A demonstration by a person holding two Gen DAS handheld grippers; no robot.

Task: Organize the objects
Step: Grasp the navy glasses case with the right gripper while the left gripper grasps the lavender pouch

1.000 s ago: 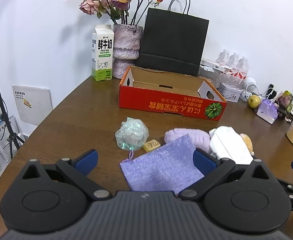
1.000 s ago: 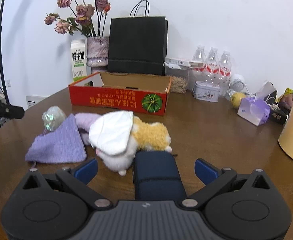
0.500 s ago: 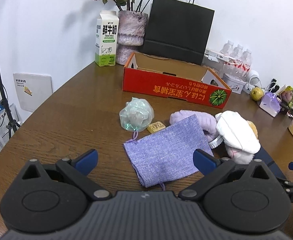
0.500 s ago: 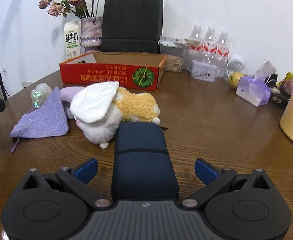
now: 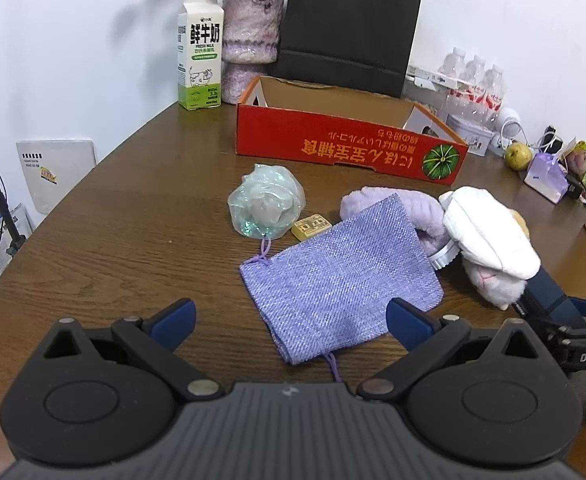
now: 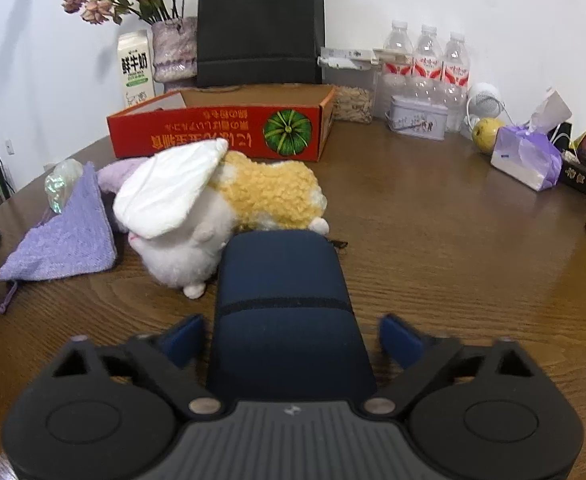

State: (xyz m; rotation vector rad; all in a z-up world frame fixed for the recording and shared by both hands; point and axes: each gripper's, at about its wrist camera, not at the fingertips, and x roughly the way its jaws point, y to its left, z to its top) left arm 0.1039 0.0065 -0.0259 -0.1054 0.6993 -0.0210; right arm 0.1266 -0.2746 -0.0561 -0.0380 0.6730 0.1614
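While right gripper (image 6: 291, 338) straddles navy zip case (image 6: 283, 300) lying on wooden table (image 6: 453, 240), jaws have just been closing, blurred, gap still visible each side; case's near end hidden under gripper body. Left gripper (image 5: 291, 320) spread wide over near corner of lilac drawstring pouch (image 5: 341, 276), pinching nothing. Beyond: white-and-yellow plush toy (image 6: 229, 200), face covered by white cloth (image 6: 171, 196). Farthest: red cardboard box (image 6: 221, 132), interior mostly unseen.

Right hand-held gripper (image 6: 291, 340) jaws just closing; left hand-held gripper (image 5: 291, 320) spread wide
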